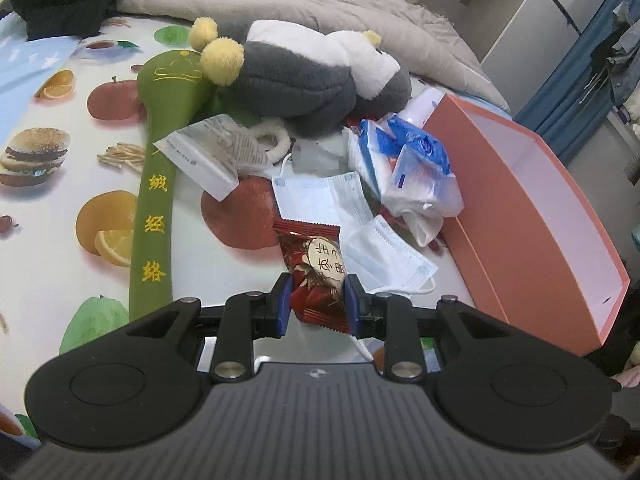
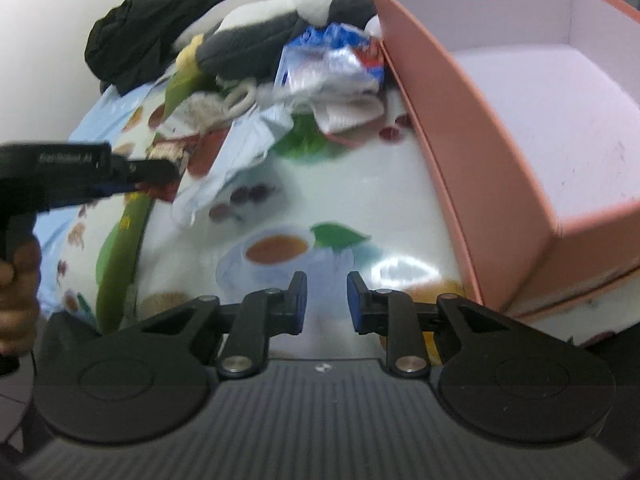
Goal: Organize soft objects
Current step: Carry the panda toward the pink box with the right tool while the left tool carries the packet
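Left gripper (image 1: pixel 315 300) sits low centre of its own view, pads clamped on both sides of a red snack packet (image 1: pixel 314 270), which stands lifted in front of the face masks (image 1: pixel 352 216). In the right wrist view it reaches in level from the left edge, hand (image 2: pixel 16 280) wrapped round the handle. Right gripper (image 2: pixel 327 298) hovers over the fruit-print sheet (image 2: pixel 360 184), jaws parted and holding nothing, pink box (image 2: pixel 452 128) at upper right
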A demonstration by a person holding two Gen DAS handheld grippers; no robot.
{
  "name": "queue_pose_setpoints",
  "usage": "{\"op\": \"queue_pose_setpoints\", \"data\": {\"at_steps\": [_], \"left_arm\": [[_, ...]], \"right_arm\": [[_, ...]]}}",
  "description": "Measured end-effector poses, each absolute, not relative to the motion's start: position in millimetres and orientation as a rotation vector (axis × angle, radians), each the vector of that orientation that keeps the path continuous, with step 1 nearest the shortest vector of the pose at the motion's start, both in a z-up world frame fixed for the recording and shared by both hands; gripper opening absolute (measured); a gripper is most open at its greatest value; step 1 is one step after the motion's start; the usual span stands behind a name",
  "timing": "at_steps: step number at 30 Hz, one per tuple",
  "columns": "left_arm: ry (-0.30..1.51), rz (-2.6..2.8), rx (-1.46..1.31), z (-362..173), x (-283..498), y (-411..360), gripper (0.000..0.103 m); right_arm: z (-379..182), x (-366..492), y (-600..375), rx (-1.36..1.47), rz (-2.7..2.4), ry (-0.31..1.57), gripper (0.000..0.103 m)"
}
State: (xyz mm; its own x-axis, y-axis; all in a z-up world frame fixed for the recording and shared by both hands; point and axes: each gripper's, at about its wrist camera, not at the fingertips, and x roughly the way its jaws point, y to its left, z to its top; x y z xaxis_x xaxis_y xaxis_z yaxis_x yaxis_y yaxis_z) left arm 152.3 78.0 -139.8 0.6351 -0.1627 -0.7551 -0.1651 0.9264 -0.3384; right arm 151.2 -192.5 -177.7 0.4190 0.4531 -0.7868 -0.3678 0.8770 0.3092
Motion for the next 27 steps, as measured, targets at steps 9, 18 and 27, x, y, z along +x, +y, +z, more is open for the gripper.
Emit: {"op": "queue_pose_setpoints", "data": {"at_steps": [9, 18, 27], "left_arm": [[0.886, -0.002, -0.401, -143, 150, 80, 0.032], [0.885, -0.011, -0.416, -145, 147, 82, 0.032], [0.894, -0.036, -0.415, -146, 142, 75, 0.032]], "right_arm": [[-202, 136, -198, 0.076, 0.573, 1.138, 0.027], [-232, 116, -192, -0.005, 0.644, 1.302, 0.033], [-246, 117, -179, 0.026, 0.703, 1.418, 0.074]]}}
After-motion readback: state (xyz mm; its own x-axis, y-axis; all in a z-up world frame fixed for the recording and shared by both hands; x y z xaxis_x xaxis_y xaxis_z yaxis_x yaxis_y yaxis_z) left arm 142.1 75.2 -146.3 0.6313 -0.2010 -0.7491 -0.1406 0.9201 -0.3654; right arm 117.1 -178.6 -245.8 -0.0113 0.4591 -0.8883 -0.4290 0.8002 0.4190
